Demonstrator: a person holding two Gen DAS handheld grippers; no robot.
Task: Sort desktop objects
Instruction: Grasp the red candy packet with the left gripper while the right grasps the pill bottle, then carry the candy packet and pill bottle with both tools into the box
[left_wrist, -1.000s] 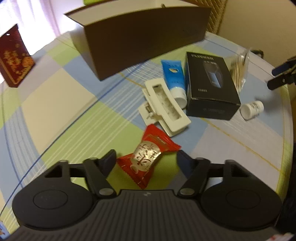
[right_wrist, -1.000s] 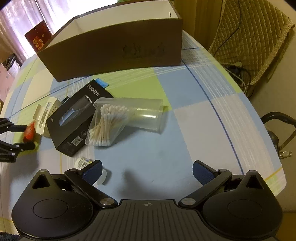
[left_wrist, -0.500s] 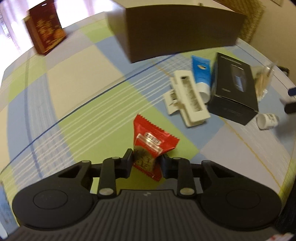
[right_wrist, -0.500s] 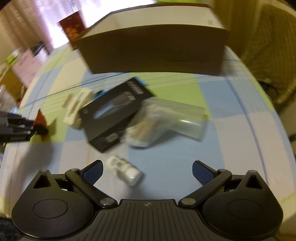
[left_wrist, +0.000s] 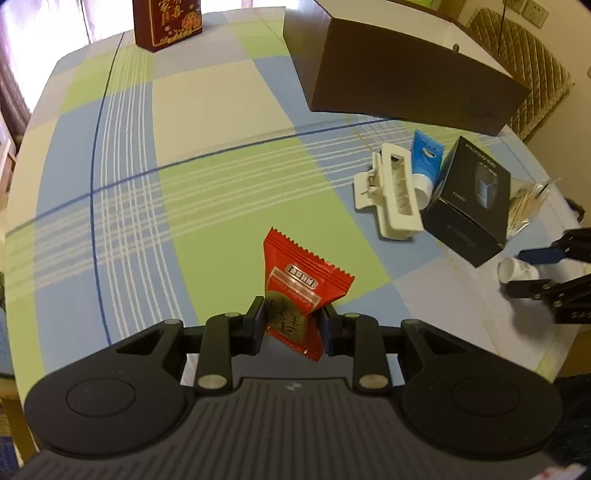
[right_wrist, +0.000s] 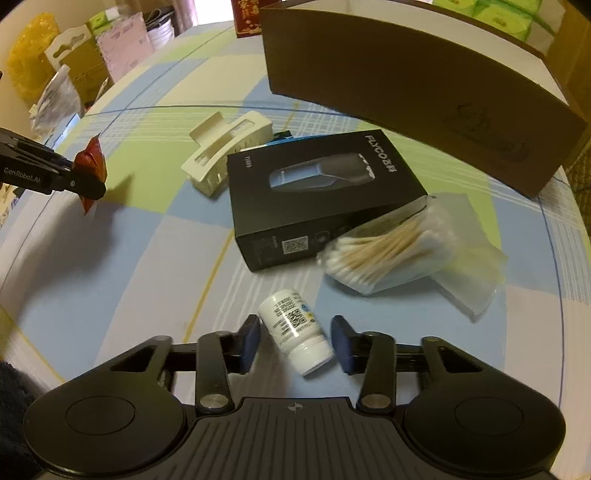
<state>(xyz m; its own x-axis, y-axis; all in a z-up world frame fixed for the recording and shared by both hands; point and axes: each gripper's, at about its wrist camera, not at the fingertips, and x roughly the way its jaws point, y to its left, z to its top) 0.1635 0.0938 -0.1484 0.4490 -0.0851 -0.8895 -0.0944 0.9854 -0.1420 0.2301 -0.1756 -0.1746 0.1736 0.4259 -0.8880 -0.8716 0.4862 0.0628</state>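
Both tongs have just closed in: the left tongs now pinch the red candy packet, lifted clear of the checked table, while the right tongs have narrowed around the small white bottle, its pads seemingly just short of touching. Beyond lie the cotton swabs, black shaver box, cream hair claw and brown cardboard box.

At eleven o'clock in the right wrist view we see cartons, a yellow bag and pink packaging beyond the table. At one o'clock sit green packs. A quilted chair back stands at two o'clock in the left view.
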